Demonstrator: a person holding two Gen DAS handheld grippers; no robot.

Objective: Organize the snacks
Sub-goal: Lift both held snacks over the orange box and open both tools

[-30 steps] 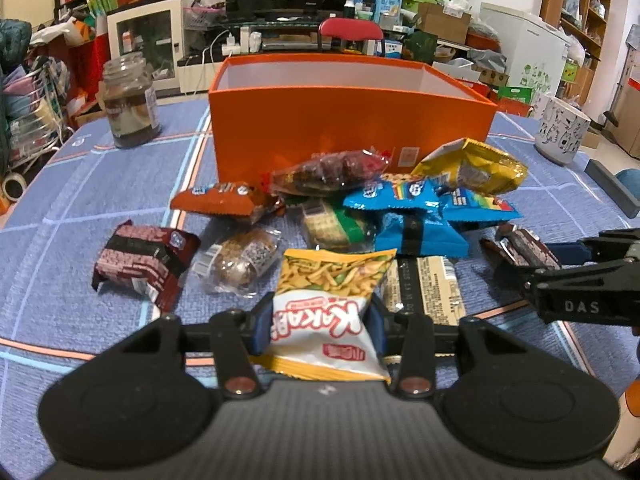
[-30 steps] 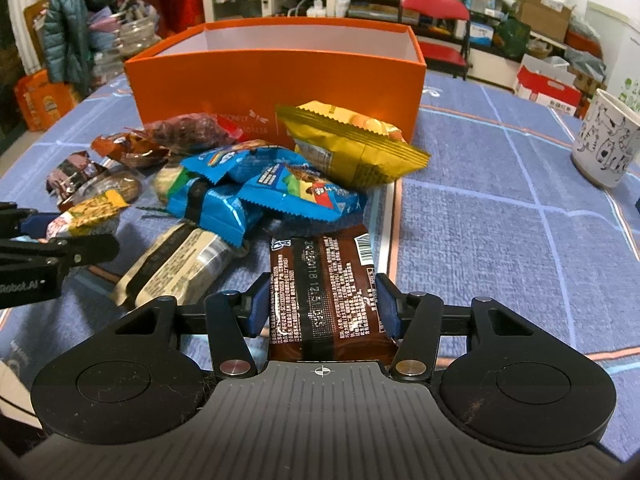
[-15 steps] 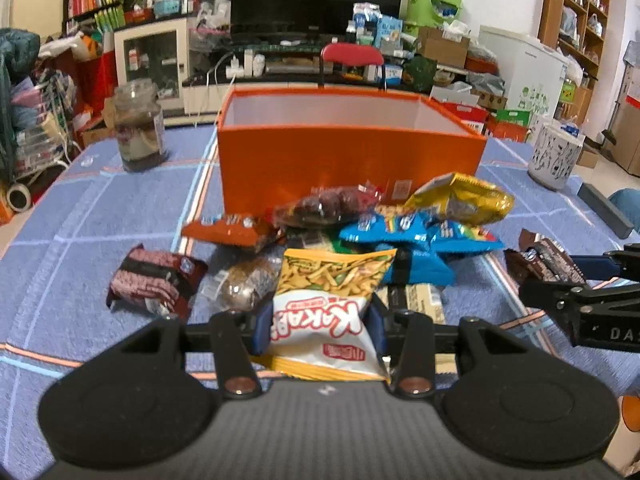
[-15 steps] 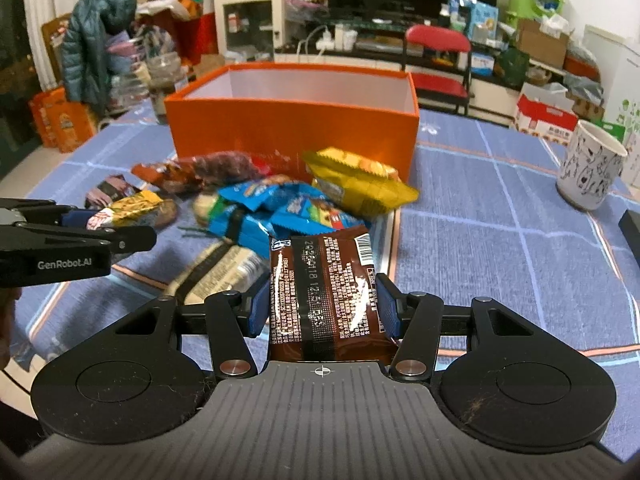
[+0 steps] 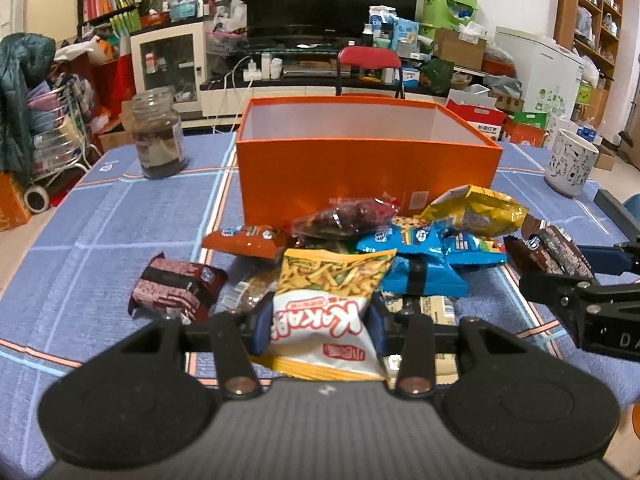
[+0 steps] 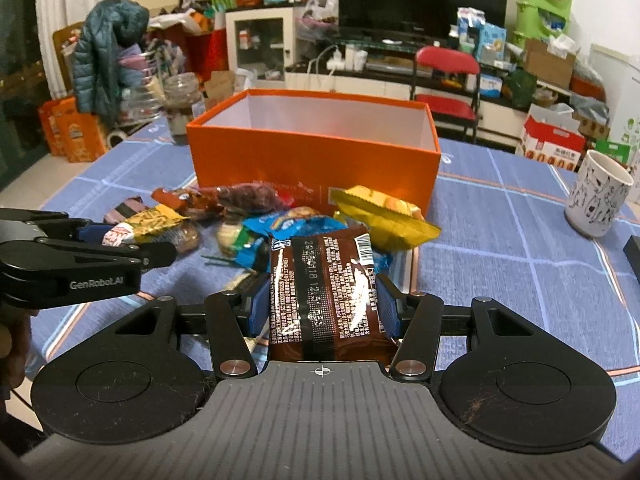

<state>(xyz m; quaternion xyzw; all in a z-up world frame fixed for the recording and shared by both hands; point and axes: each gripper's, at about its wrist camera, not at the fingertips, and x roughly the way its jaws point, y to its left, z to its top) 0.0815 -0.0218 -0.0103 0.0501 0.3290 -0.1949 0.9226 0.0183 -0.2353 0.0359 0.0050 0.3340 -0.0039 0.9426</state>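
My left gripper (image 5: 318,322) is shut on a yellow and white snack bag (image 5: 326,308), held above the blue tablecloth. A brown snack pack (image 6: 324,300) sits clamped in my right gripper (image 6: 323,306), which shows at the right of the left wrist view (image 5: 560,276). An open orange box (image 5: 368,160) stands behind the pile; its white inside looks empty. In front of it lie several loose snacks: a yellow bag (image 5: 476,210), blue packs (image 5: 428,256), a dark red pack (image 5: 348,216) and a brown and pink pack (image 5: 176,288).
A glass jar (image 5: 158,132) stands at the back left of the table. A white patterned mug (image 5: 572,162) stands at the right. A dark block (image 6: 632,250) lies at the right table edge. A red chair (image 6: 446,76) and room clutter lie beyond the table.
Both grippers have risen with their packs; the snack pile and the box now sit lower and farther in both views. The grips look unchanged.
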